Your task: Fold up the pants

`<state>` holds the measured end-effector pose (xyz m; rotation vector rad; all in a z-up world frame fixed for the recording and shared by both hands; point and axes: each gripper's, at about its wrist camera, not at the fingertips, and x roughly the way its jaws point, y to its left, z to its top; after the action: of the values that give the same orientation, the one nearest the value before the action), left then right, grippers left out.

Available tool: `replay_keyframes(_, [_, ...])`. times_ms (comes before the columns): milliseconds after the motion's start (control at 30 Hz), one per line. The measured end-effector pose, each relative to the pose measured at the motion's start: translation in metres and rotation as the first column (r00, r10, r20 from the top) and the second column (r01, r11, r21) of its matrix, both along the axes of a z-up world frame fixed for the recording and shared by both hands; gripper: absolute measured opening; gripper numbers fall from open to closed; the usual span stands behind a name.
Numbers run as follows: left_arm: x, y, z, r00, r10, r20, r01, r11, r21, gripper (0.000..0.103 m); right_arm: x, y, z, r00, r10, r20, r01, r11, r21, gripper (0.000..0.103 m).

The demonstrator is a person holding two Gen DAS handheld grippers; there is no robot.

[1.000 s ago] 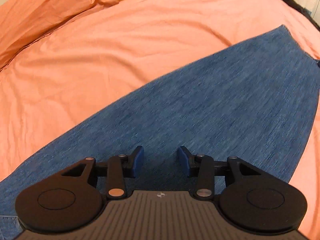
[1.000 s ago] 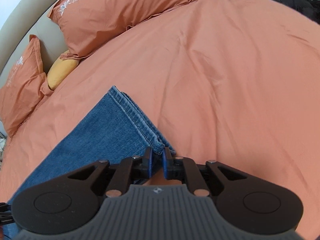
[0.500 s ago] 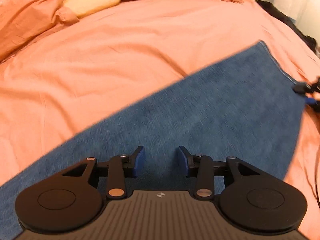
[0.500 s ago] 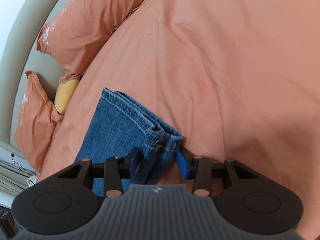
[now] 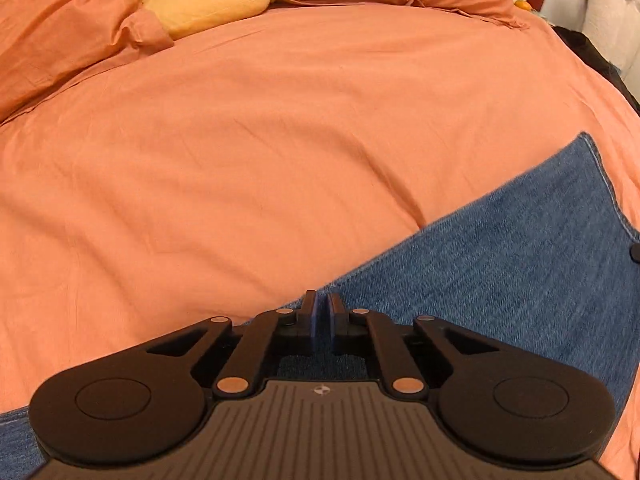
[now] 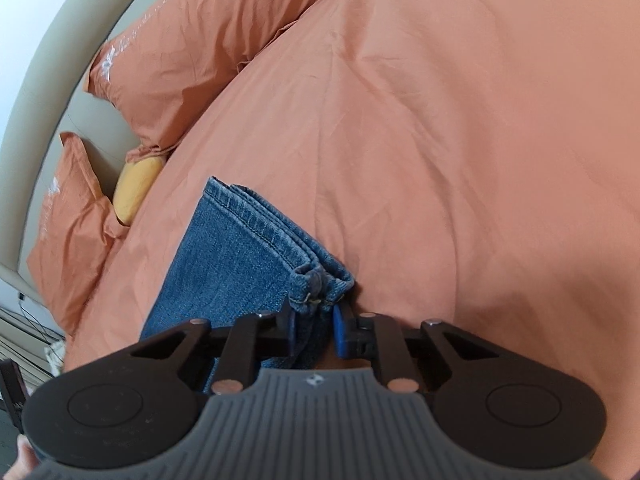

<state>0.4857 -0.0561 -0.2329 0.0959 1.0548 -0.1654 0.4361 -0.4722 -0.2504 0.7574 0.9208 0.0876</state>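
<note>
Two handheld grippers work at blue denim pants (image 5: 500, 280) laid flat on a bed with an orange cover (image 5: 260, 152). Left gripper (image 5: 321, 312): jaws have just been closing and now stand nearly together, only a thin slit between the blue pads, right at the long edge of the pant leg where denim meets the orange cover; the pictures do not show clearly whether fabric is caught between the pads. From this gripper's camera the leg runs as a broad band from the near left corner to the far right, ending in a stitched hem. Right gripper (image 6: 314, 330): jaws have also just been closing, and a bunched corner of the hem end sits between the blue fingers (image 6: 338, 330), which press on it from both sides. In the right wrist view the pants (image 6: 224, 264) show several stacked hem layers with visible stitching, the legs lying one on the other. Beyond, at the head of the bed, two orange pillows (image 6: 208, 44) lean against a beige headboard (image 6: 44, 92), with a yellow cushion (image 5: 208, 2) wedged between them. Dark fabric (image 5: 592, 52) lies at the far right edge of the bed.
</note>
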Motion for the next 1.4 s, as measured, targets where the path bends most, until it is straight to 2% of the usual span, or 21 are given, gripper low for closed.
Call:
replay_keyframes(133, [-0.016,-0.001,0.016,1.0,0.004,0.019,-0.003,0.999,-0.033,0.009,0.002,0.001,0.01,1.0,-0.012,-0.017,0.012,1.0,-0.002,0.007])
replay_keyframes(267, [-0.059,-0.005,0.028,0.994,-0.109,0.014,0.109,0.993,-0.05,0.009,-0.002,0.003,0.037,0.999,0.013,0.036,-0.013,1.0,-0.017,0.005])
replay_keyframes(433, [-0.108,-0.014,0.024,0.977,-0.211,-0.042,0.207,0.974,-0.093,0.006,-0.003,0.014,0.079,0.992,0.072,0.101,-0.064,0.995,-0.076,0.005])
replay_keyframes(600, [-0.137,-0.02,0.006,0.975,-0.191,-0.109,0.173,0.972,-0.16,0.005,-0.008,0.031,0.118,0.982,0.112,0.15,-0.096,0.989,-0.112,0.005])
replay_keyframes(667, [-0.146,-0.018,0.003,0.978,-0.17,-0.123,0.143,0.97,-0.197,0.004,-0.013,0.045,0.137,0.971,0.159,0.18,-0.13,0.978,-0.162,0.005])
replay_keyframes(833, [-0.172,-0.007,0.007,0.978,-0.152,-0.14,0.11,0.957,-0.269,0.003,-0.027,0.084,0.193,0.926,0.275,0.26,-0.21,0.945,-0.25,0.004])
replay_keyframes(933, [-0.192,0.007,0.02,0.983,-0.147,-0.112,0.109,0.951,-0.29,0.004,-0.042,0.116,0.228,0.882,0.356,0.308,-0.258,0.913,-0.316,0.004])
replay_keyframes(1033, [-0.213,0.032,0.034,0.988,-0.131,-0.085,0.1,0.948,-0.304,0.005,-0.059,0.156,0.26,0.831,0.447,0.33,-0.309,0.865,-0.394,0.004])
replay_keyframes(1100, [-0.224,0.052,0.045,0.992,-0.111,-0.06,0.089,0.954,-0.287,0.005,-0.07,0.184,0.277,0.8,0.5,0.331,-0.347,0.836,-0.426,0.004])
replay_keyframes(1267, [-0.248,0.112,0.076,1.0,0.001,0.014,0.003,0.969,-0.249,0.005,-0.094,0.256,0.298,0.736,0.6,0.314,-0.429,0.771,-0.47,0.004])
replay_keyframes(1400, [-0.265,0.158,0.095,0.995,0.086,0.057,-0.072,0.976,-0.205,0.005,-0.106,0.31,0.293,0.713,0.642,0.282,-0.508,0.75,-0.422,0.004])
